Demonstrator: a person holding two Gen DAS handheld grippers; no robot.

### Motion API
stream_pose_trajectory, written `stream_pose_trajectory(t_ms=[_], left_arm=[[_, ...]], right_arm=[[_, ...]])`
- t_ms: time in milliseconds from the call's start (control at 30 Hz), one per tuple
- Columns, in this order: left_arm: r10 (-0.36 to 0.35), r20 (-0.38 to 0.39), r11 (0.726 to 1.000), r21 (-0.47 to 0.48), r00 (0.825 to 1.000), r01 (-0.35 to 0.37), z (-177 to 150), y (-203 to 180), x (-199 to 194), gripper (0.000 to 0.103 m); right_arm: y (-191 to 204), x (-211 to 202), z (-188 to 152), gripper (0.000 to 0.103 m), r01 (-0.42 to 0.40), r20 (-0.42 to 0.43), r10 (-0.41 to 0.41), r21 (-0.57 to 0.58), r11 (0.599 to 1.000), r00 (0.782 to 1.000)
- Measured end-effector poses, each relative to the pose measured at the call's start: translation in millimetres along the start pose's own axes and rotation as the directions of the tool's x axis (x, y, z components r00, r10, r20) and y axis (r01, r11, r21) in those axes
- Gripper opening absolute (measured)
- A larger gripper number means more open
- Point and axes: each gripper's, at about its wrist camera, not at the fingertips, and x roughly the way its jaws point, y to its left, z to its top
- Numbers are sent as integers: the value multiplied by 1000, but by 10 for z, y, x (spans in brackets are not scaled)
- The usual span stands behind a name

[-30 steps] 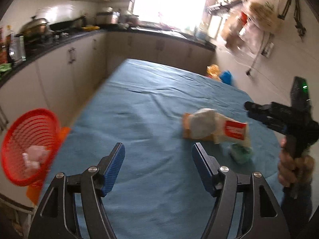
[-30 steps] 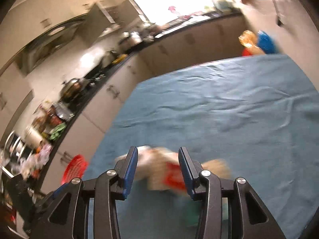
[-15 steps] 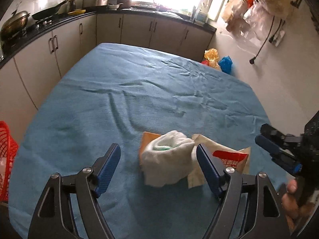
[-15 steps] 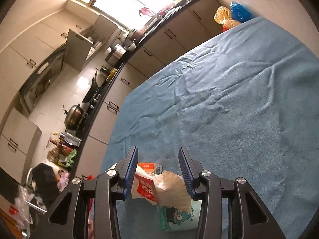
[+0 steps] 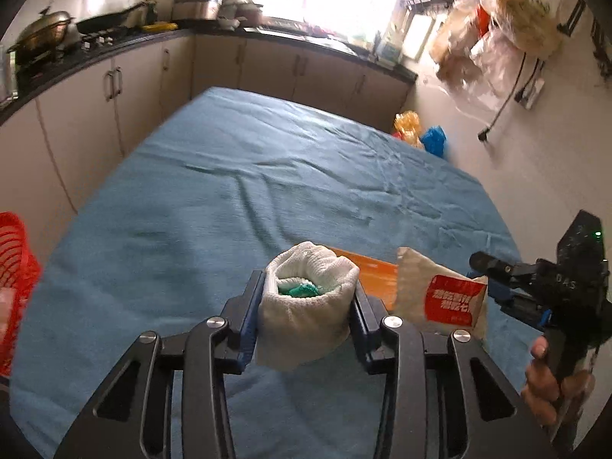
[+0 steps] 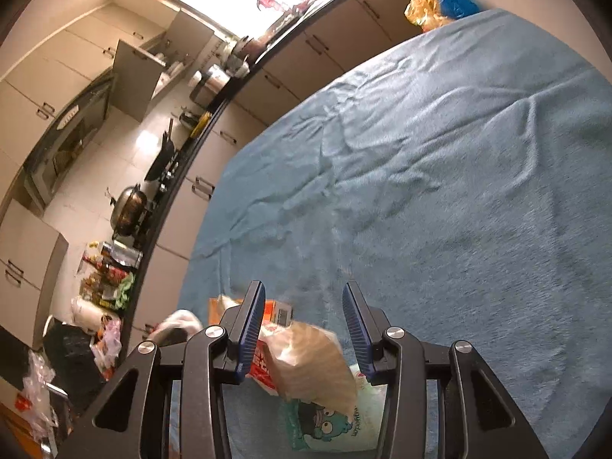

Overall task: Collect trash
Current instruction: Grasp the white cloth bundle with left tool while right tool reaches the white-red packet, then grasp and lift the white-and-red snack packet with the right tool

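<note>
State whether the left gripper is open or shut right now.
Shut on the white rolled cloth wad: the left gripper has both blue pads pressed against the wad's sides, above the blue tablecloth.

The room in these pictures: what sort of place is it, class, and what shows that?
A home kitchen, most likely: a wok on the stove, cabinets under a dark counter, and a table under blue cloth.

Quick tally on the blue tablecloth (image 5: pixel 199 206): four bits of trash, namely one white cloth bundle (image 5: pixel 308 302), one orange carton (image 5: pixel 373 277) at its two o'clock, one paper packet (image 5: pixel 445 298) at three o'clock, one cartoon tissue pack (image 6: pixel 340 424). One red basket (image 5: pixel 15 279) at nine o'clock. Two grippers: left (image 5: pixel 308 298), right (image 6: pixel 302 317).
</note>
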Motion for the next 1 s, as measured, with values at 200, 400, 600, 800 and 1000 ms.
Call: stream_pose_trajectory(t_ms=[200,400,600,800,1000], left_arm=[[78,96,997,-24,992,-76,-154,360,-350,40],[105,122,992,-78,987,-96,-243,613,-375,40],[103,169,992,-83,980,-90,-301,634,-345,40],[93,173,995,-63,980,-83,-322,617,-294,40],[109,187,992,-84,976,-95,-307,671,-313,40]], right_arm=[[598,-1,-290,50,-271,-204,229,-207,940,952],[1030,17,-618,57,-244,-217,165,-415,877,962],[1018,168,-623,57,-1,-94,-55,-517,856,994],[614,260,-396,57,-39,-117,0,-332,942,993],[899,320,-694,57,-320,-399,152,-400,859,904]])
